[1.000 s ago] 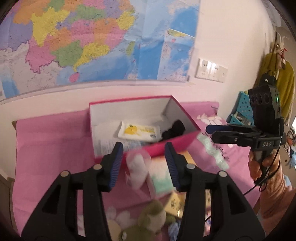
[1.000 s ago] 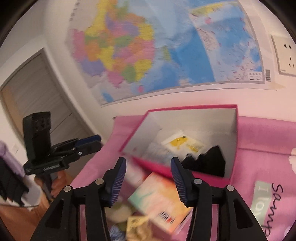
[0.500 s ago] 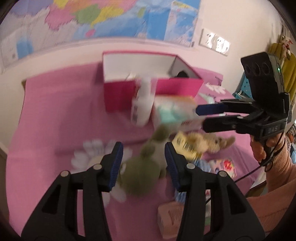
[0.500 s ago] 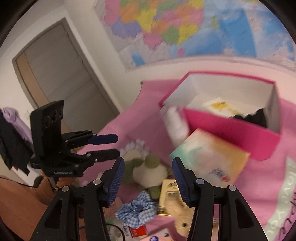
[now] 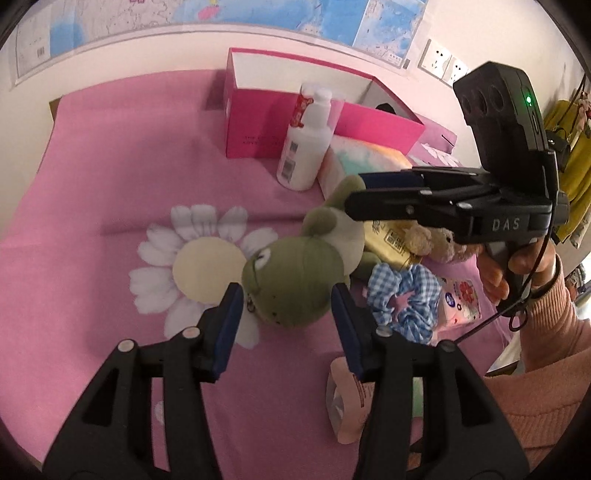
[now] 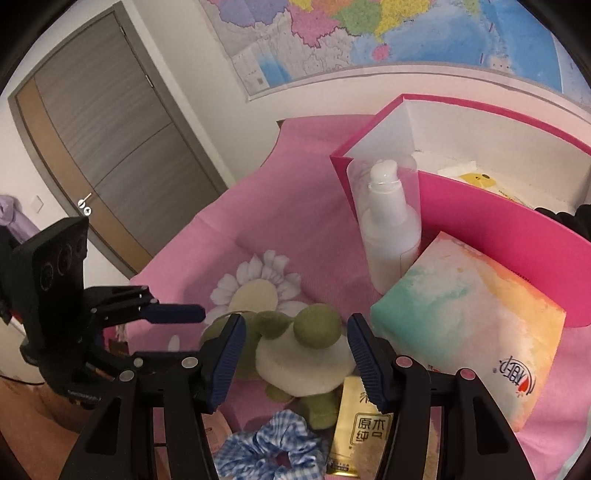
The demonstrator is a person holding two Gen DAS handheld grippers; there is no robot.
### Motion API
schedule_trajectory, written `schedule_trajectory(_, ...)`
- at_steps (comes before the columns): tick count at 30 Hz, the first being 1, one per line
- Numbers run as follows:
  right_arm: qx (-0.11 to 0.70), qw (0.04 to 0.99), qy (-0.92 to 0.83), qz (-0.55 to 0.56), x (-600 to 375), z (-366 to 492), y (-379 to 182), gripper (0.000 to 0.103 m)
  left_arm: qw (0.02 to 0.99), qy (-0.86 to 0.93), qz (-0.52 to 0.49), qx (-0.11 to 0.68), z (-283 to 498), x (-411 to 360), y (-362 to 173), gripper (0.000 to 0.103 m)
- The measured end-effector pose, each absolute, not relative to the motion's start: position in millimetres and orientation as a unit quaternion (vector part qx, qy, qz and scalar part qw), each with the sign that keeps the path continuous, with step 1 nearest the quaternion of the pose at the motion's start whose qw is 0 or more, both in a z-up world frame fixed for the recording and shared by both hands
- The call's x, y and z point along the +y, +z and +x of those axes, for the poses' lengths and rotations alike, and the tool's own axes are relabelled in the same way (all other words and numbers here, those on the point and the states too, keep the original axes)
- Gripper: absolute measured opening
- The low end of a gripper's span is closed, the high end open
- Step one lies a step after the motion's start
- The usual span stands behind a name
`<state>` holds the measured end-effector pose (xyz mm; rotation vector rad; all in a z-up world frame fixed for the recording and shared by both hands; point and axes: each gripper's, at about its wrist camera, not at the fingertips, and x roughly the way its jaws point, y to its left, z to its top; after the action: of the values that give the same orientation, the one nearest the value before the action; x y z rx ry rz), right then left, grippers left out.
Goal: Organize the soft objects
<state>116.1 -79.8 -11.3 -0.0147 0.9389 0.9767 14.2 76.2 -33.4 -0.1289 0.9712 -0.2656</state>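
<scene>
A green frog plush (image 5: 295,275) lies on the pink cloth; it also shows in the right wrist view (image 6: 303,350). My left gripper (image 5: 286,306) is open, its jaws on either side of the plush's head, just above it. My right gripper (image 6: 293,345) is open and hovers over the plush's belly and legs; in the left wrist view it (image 5: 373,192) reaches in from the right. A blue checked scrunchie (image 5: 404,299) and a small tan plush (image 5: 436,240) lie to the right. An open pink box (image 5: 321,122) stands behind, holding a yellow-printed pack (image 6: 476,179) and something black (image 6: 565,218).
A white pump bottle (image 5: 304,144) stands in front of the box. A pastel tissue pack (image 6: 469,317) leans by it. A gold packet (image 6: 360,428) and small pink packs (image 5: 460,301) lie near the scrunchie. A wall with a map (image 6: 406,33) is behind, a door (image 6: 110,129) to the left.
Both grippers have tilted down from the box and wall toward the cloth and come in over the frog plush. Both stay open.
</scene>
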Motion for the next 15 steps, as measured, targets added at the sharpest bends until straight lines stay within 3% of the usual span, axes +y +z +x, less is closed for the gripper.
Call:
schedule_trajectory(8, 0.440, 0.781, 0.442, -0.012, -73, 120, -20, 0.057, 0.866, -0.132, -0.069, 0.478, 16, 71, -44, 0.051)
schedule_trajectory(15, 0.442, 0.780, 0.444, -0.008, -71, 123, -24, 0.037, 0.862, -0.132, -0.083, 0.482, 21, 76, -46, 0.051)
